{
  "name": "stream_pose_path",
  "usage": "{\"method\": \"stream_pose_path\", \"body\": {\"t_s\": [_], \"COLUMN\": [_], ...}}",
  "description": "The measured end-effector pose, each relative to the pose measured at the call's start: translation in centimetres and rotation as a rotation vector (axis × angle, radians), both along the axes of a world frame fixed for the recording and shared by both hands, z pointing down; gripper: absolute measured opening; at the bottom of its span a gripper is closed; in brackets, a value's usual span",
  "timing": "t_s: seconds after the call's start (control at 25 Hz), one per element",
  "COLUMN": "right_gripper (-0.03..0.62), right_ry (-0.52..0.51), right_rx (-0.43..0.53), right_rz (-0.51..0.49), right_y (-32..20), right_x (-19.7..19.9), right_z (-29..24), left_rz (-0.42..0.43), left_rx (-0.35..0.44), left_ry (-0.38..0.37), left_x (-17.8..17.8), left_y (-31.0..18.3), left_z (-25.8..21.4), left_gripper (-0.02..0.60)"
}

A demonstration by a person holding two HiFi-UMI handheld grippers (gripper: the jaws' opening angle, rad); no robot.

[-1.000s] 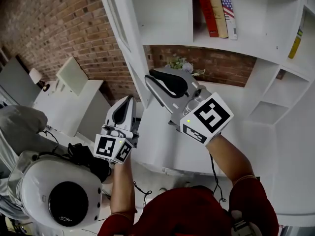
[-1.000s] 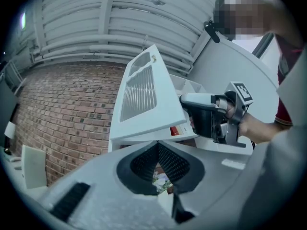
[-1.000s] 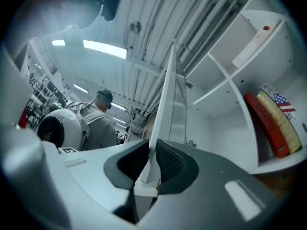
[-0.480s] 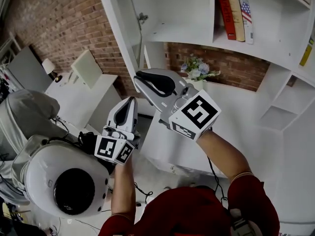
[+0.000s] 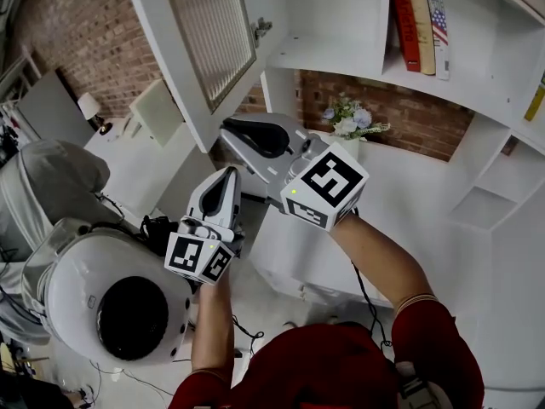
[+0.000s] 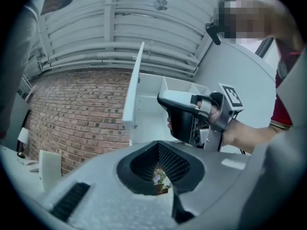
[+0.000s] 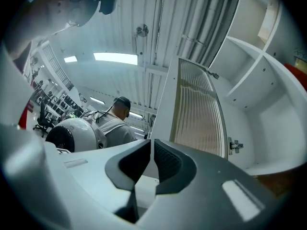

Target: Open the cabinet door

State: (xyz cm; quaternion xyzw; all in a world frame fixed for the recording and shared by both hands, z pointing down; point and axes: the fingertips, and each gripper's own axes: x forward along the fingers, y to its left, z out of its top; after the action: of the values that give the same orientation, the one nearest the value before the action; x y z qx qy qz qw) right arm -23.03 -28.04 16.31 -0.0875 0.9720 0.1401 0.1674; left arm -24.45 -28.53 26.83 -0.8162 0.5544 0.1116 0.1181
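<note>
The white cabinet door (image 5: 209, 41) with its ribbed glass panel stands swung out from the cabinet at the upper left. It also shows in the right gripper view, door (image 7: 199, 114), and edge-on in the left gripper view, door (image 6: 133, 95). My right gripper (image 5: 228, 130) has its tips just under the door's lower edge. Its jaws are closing to a thin slit, right gripper (image 7: 151, 152), with nothing pressed between the pads. My left gripper (image 5: 228, 175) hangs lower left, away from the door. A gap shows in the left gripper (image 6: 160, 176), which is empty.
Books (image 5: 421, 24) lean on the open shelf at the top right. A small bunch of flowers (image 5: 349, 122) stands on the white counter (image 5: 400, 186) below. A white rounded helmet-like shell (image 5: 119, 305) and a person in grey (image 5: 51, 194) are close at the lower left.
The door has swung further out to the left, and its ribbed panel now faces the head view. My right gripper followed it leftward, its jaws narrowing. The left gripper shifted a little.
</note>
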Motion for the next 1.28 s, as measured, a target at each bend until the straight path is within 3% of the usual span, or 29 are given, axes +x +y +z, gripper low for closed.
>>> {"method": "stream_pose_path", "body": {"t_s": [0.48, 0.76, 1.28], "right_gripper": [0.012, 0.012, 0.012], "right_ry": [0.028, 0.028, 0.04], "right_rx": [0.011, 0.002, -0.027], "right_rz": [0.07, 0.131, 0.286], "right_y": [-3.4, -0.8, -4.5], "right_x": [2.3, 3.8, 12.8], "right_z": [2.3, 2.8, 6.6], "left_rz": [0.052, 0.096, 0.19], "left_rx": [-0.003, 0.025, 0.032], "left_ry": [-0.001, 0.0, -0.007], "left_x": [2.7, 3.5, 10.0], "left_y": [-3.0, 0.3, -2.4], "left_z": [0.7, -0.6, -0.9], "left_gripper": [0.002, 0.002, 0.002]}}
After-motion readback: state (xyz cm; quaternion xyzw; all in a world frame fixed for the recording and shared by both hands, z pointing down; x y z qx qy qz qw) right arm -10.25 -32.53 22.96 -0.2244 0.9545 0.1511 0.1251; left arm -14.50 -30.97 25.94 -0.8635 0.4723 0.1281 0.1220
